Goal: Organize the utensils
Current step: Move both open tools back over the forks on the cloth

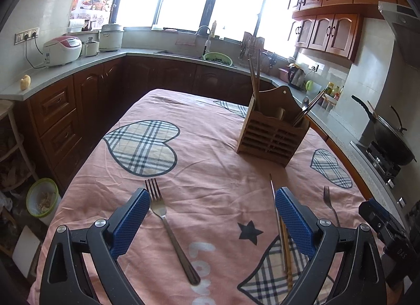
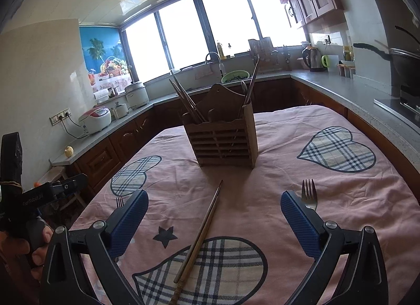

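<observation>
Standing toward the far side of the pink heart-print tablecloth (image 1: 210,147), the slatted wooden utensil holder (image 1: 273,138) serves as the landmark; chopsticks (image 1: 254,79) rise from its left compartment and a spoon (image 1: 304,104) with more chopsticks leans out of its right one. Nearer than the holder and to its left, a steel fork (image 1: 168,226) lies flat on the cloth, tines pointing toward the holder, between the spread blue-padded fingers of the left gripper (image 1: 212,215), which hold nothing. Straight in front of the holder a pair of chopsticks (image 2: 202,234) lies loose on the cloth, tips toward the holder, butts over a plaid heart patch. The right gripper (image 2: 211,215) hangs above them with its fingers wide apart and empty. Nearer than the holder and to its right, a second fork (image 2: 309,194) lies just beside the right gripper's right pad, partly hidden by it. Nothing lies between the holder and these loose utensils. Behind the holder runs a grey countertop (image 2: 328,84) with a sink, a green bowl (image 2: 235,75), an electric kettle (image 2: 313,59) and a rice cooker (image 2: 95,120).
</observation>
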`<action>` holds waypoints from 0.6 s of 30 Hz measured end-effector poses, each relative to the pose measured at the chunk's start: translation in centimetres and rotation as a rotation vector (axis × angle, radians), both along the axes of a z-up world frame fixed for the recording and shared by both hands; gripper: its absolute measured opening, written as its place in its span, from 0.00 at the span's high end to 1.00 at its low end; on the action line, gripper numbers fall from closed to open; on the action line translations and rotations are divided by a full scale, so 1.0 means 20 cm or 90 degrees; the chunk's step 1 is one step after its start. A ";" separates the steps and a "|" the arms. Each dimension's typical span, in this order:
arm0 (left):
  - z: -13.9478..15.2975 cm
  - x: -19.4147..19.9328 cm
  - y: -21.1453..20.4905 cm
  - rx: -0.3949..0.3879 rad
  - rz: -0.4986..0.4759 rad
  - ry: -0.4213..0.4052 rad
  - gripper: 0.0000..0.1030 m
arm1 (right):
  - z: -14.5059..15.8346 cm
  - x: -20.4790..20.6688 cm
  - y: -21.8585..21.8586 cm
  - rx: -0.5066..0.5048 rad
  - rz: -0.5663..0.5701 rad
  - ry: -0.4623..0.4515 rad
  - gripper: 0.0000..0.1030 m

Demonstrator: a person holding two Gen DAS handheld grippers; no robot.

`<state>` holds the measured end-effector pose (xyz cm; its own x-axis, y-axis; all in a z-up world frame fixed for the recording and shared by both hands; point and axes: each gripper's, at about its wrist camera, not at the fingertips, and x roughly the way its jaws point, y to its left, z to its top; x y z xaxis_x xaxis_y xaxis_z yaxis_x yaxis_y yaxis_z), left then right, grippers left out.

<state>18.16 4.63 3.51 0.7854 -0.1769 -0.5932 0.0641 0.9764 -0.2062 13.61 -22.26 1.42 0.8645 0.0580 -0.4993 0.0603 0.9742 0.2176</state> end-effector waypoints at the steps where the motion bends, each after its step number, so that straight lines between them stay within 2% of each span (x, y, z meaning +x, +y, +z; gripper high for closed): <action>1: -0.02 -0.02 0.00 0.006 -0.001 0.000 0.06 | -0.01 -0.02 0.01 -0.005 0.002 -0.001 0.01; 6: -0.07 -0.12 -0.03 0.022 -0.010 0.006 0.06 | -0.05 -0.10 0.02 -0.014 -0.002 -0.004 0.01; 10: -0.08 -0.19 -0.04 0.039 -0.006 -0.009 0.06 | -0.05 -0.16 0.00 -0.015 -0.013 -0.013 0.01; 15: -0.08 -0.27 -0.04 0.052 -0.001 -0.031 0.06 | -0.07 -0.21 0.02 -0.022 -0.017 -0.022 0.01; 18: -0.03 -0.31 -0.02 0.041 -0.004 -0.044 0.06 | -0.05 -0.22 0.03 -0.019 -0.009 -0.026 0.01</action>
